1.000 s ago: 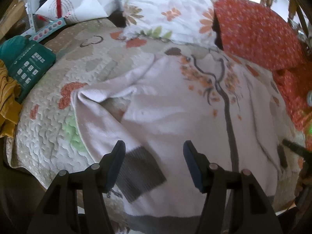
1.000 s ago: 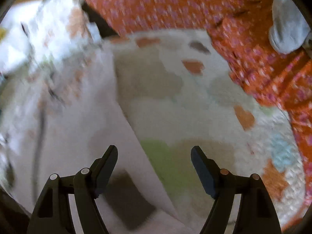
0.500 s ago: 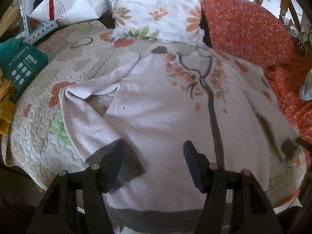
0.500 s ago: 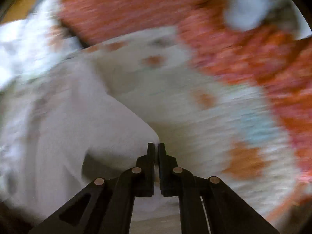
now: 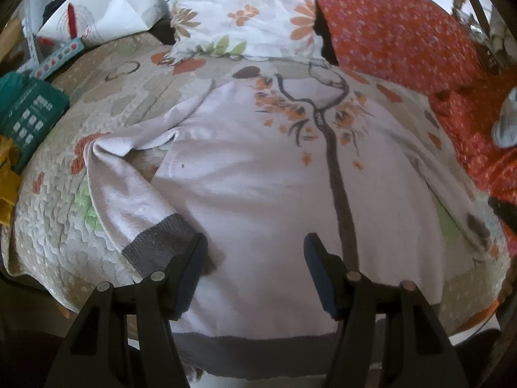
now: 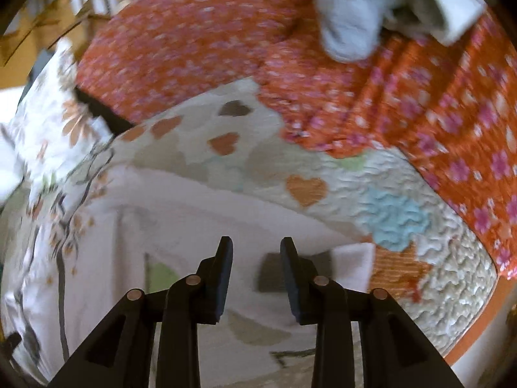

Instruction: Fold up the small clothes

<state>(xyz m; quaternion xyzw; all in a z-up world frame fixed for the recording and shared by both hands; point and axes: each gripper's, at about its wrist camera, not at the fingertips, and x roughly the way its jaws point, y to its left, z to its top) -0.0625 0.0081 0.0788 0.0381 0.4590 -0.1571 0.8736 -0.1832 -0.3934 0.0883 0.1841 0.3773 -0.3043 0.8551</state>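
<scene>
A small white sweater (image 5: 258,187) with an orange-leaf tree print and grey hem lies flat, front up, on the quilted bed. Its left sleeve (image 5: 129,194) bends down beside the body, grey cuff (image 5: 158,242) just left of my left gripper (image 5: 255,252), which is open and empty above the hem. In the right wrist view the sweater's right sleeve (image 6: 226,207) stretches out over the quilt, its dark cuff (image 6: 271,271) lying between the fingers of my right gripper (image 6: 255,252), which is open. The right view is blurred.
A floral pillow (image 5: 245,13) and an orange pillow (image 5: 397,29) lie at the bed's head. Orange fabric (image 6: 436,103) with grey socks (image 6: 355,16) lies on the right. A green pack (image 5: 26,119) and a white bag (image 5: 97,9) lie at the left.
My right gripper was shut on the right sleeve half a second ago and has opened, leaving the sleeve stretched out. The left gripper pulled back, so more of the sweater shows.
</scene>
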